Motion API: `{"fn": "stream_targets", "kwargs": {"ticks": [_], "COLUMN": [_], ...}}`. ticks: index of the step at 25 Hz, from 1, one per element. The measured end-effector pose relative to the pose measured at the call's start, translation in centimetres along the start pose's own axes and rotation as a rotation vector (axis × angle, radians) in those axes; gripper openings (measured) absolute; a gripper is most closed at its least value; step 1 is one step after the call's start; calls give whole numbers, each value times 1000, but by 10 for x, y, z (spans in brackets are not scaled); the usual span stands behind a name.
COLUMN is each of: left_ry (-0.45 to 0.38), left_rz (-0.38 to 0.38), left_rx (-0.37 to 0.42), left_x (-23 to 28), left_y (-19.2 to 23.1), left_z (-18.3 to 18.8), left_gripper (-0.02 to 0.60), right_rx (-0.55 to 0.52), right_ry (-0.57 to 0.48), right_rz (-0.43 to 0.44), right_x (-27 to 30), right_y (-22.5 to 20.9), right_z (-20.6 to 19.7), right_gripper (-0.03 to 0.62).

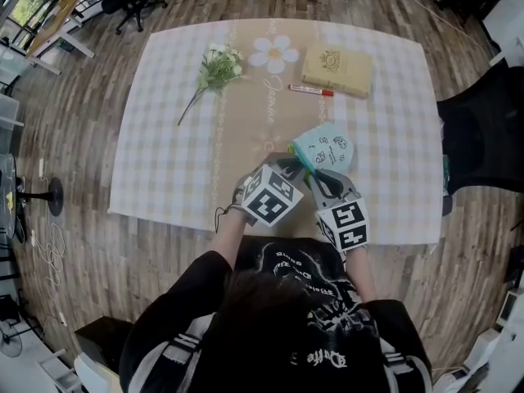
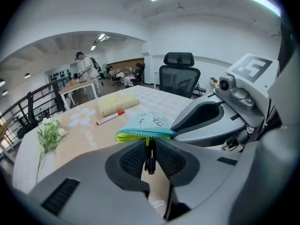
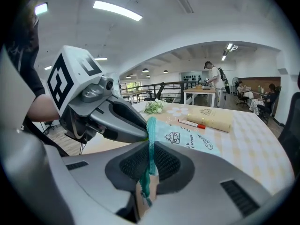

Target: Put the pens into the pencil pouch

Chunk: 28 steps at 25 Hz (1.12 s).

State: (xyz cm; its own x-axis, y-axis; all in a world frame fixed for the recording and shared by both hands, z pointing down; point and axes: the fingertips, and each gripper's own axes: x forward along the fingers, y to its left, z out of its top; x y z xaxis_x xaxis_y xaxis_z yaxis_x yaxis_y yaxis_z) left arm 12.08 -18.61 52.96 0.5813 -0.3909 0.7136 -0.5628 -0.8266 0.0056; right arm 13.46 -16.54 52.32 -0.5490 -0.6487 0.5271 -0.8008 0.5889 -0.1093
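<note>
The pencil pouch (image 1: 326,147), light blue with a yellow-green lining, sits over the near middle of the table (image 1: 164,137), which is covered by a checked cloth. The right gripper (image 3: 150,165) has its jaws pinched narrow on the pouch's teal zipper edge and holds that edge up. The left gripper (image 2: 150,146), close beside it, is clamped narrow on a black pen (image 2: 150,154) whose far end reaches the pouch's open mouth. Towards the far side lies a beige notebook (image 1: 336,68). A bunch of white flowers (image 1: 218,68) lies to its left. A red-capped pen (image 1: 311,90) lies just beside the notebook's near edge, well apart from the pouch.
</note>
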Motion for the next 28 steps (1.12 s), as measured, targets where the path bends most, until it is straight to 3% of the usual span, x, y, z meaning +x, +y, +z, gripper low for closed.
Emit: {"fn": "stream_targets", "kwargs": {"ticks": [6,9,17,22,24,28], "left_ry": [-132,-179,-239,-280,-297,-335], "left_rz": [-130,-177,-191,-243,-300,-276], "left_rx": [-292,-363,-414,-410,-397,-378], "left_x": [-7,-11,-9,-19,-25,-34], "left_y": [-1,0,5,4,0,15], "left_z": [10,17,27,30,32,32], "left_gripper": [75,75,85,184,271,288], "right_rx": [136,207,288,313,320,317], "right_ry": [-116,-155,-199,-184,-172,-168], "right_rz": [132,174,171,98,72,51], "right_x": [-10,-14,-14,-15,-15,-15], "right_y": [12,12,4,-11,-17,-21], "right_z": [19,25,30,25,21,19], "right_gripper": [38,38,38,37,37,37]}}
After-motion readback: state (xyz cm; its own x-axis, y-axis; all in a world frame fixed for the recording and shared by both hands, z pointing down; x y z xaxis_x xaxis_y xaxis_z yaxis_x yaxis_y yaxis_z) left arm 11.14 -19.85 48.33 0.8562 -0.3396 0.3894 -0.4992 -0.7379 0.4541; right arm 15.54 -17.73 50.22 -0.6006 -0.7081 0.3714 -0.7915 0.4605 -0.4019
